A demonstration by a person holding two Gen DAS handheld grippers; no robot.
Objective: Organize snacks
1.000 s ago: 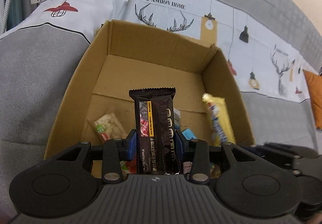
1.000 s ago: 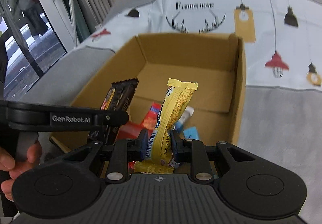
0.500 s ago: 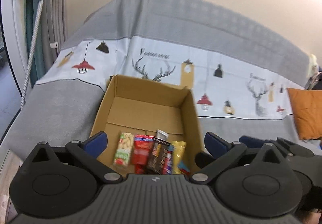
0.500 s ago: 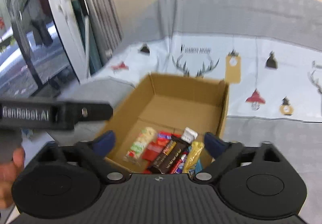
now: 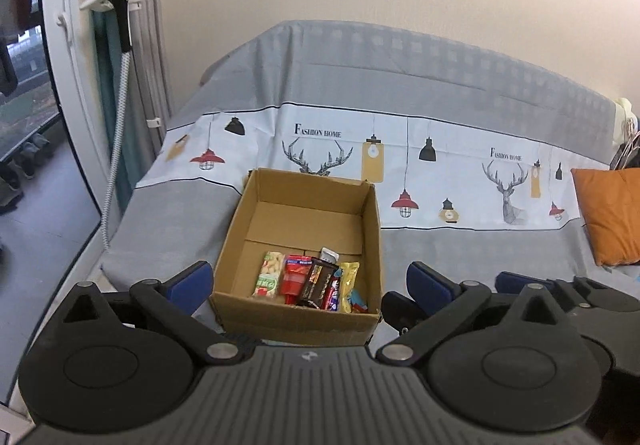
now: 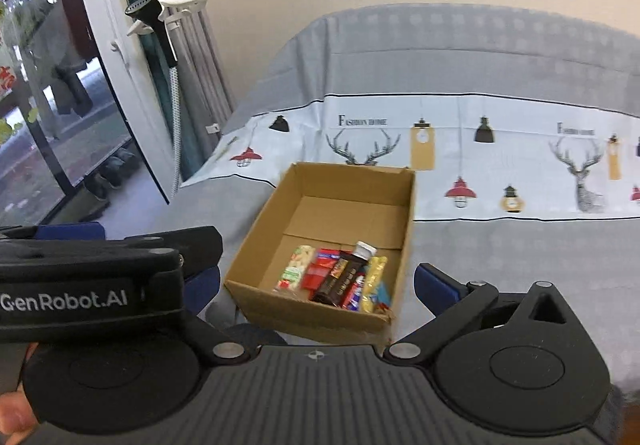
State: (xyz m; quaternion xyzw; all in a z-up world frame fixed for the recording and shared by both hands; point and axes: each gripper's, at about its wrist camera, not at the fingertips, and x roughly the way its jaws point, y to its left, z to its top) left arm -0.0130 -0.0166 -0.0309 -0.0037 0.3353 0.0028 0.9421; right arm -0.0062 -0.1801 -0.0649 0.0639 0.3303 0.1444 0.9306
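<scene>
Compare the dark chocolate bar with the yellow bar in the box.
The dark bar has a brown-black wrapper with printed lettering; the yellow bar is bright yellow. The dark bar looks wider; the yellow bar is slimmer. The dark bar sits mid-row, while the yellow bar lies nearer the box's right wall. Both lie flat, lengthwise, in the box's near end.

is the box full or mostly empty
Mostly empty. In the box, snacks lie in one row along the near wall; the far half shows bare cardboard floor.
</scene>
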